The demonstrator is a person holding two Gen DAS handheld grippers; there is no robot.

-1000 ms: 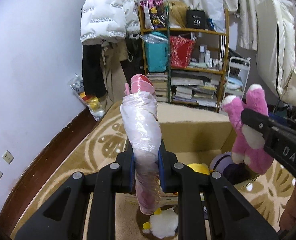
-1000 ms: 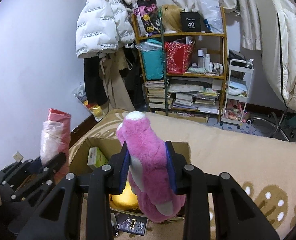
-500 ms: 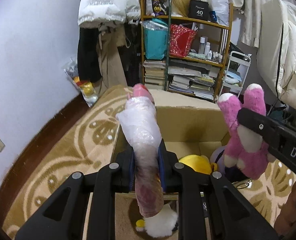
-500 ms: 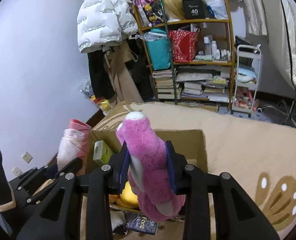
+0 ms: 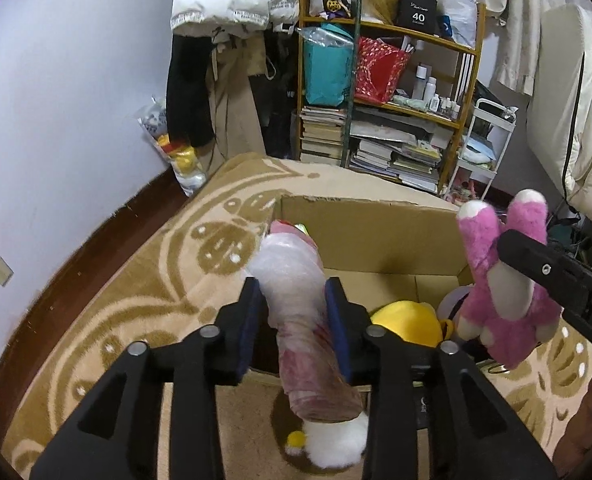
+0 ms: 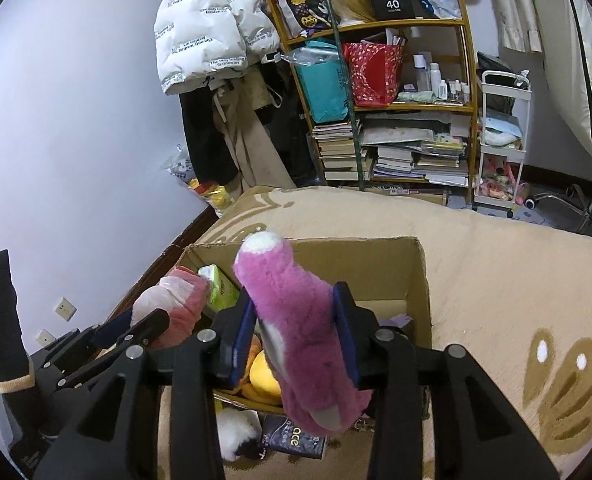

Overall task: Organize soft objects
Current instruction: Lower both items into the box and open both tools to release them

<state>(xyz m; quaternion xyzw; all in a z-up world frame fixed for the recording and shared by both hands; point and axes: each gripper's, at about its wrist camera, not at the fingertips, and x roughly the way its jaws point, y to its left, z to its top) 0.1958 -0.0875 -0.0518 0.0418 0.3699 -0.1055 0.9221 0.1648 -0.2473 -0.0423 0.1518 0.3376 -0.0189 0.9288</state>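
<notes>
- The cardboard box now sits closer beneath both grippers than a second ago, with a yellow plush already inside; judging by that, both items are about to drop in.
- The left gripper has sunk over the box; its jaws are opening, and a gap shows beside the plastic-wrapped pink bundle, which stands between them, seemingly released.
- The right gripper is starting to open, its pads still against the pink plush toy.

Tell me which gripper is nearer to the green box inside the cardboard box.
Left. The left gripper, jaws opening around the plastic-wrapped pink toy, sits beside the green box. The right gripper, jaws opening around the pink plush, is farther along the cardboard box.
</notes>
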